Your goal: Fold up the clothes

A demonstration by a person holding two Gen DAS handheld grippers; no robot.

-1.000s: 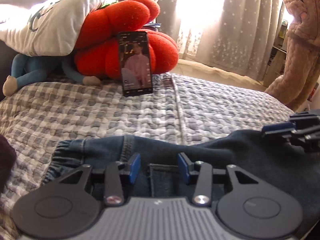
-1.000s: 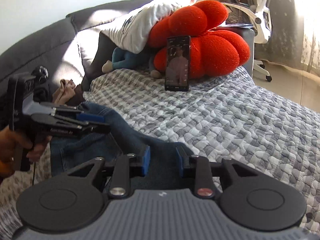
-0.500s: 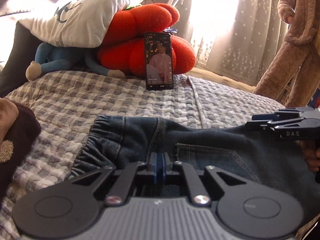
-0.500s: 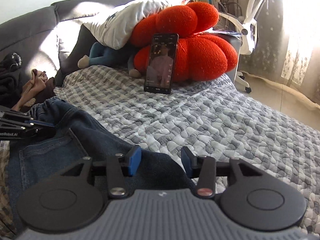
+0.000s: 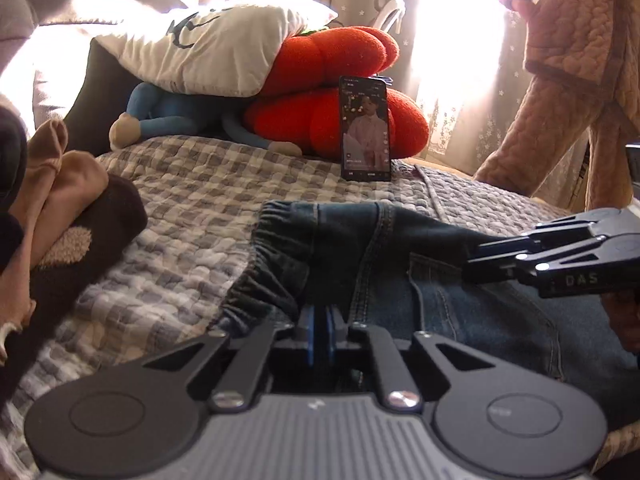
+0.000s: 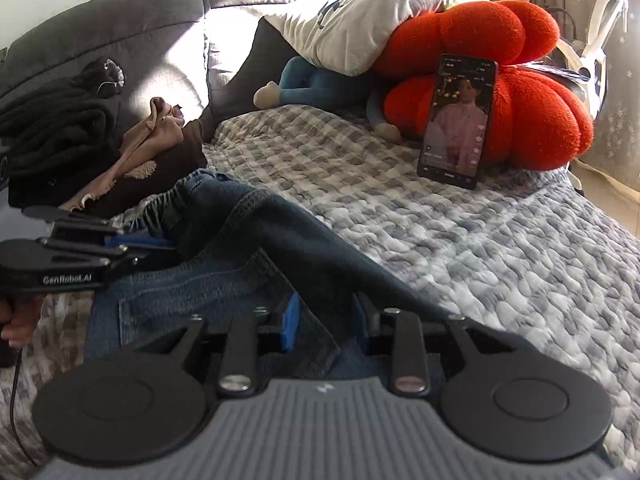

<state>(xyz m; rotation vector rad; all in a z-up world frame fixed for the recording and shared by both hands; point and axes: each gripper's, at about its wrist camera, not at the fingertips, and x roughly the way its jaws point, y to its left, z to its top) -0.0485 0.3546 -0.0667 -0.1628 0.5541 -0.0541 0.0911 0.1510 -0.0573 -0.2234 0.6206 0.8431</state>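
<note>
Dark blue jeans (image 5: 440,300) lie crumpled on the checked quilt, the elastic waistband toward the pillows. My left gripper (image 5: 319,320) has its blue pads pressed together on the near edge of the waistband. The right wrist view shows the left gripper (image 6: 156,245) at the left, clamped on the jeans (image 6: 248,240). My right gripper (image 6: 326,320) stands over a fold of a jeans leg. Its jaws are closing with denim between them, and a gap remains at the pads. In the left wrist view the right gripper (image 5: 476,260) reaches in from the right above the back pocket.
A phone (image 5: 365,128) leans upright against a red plush cushion (image 5: 332,92), under a white pillow (image 5: 208,48). A heap of brown and tan clothes (image 5: 60,220) lies left of the jeans. A person in quilted tan pyjamas (image 5: 568,60) stands at the right by the curtains.
My left jaws have come together on the jeans' waistband. The right jaws widened, then narrowed over the denim. Both grippers have shifted left, toward the clothes heap.
</note>
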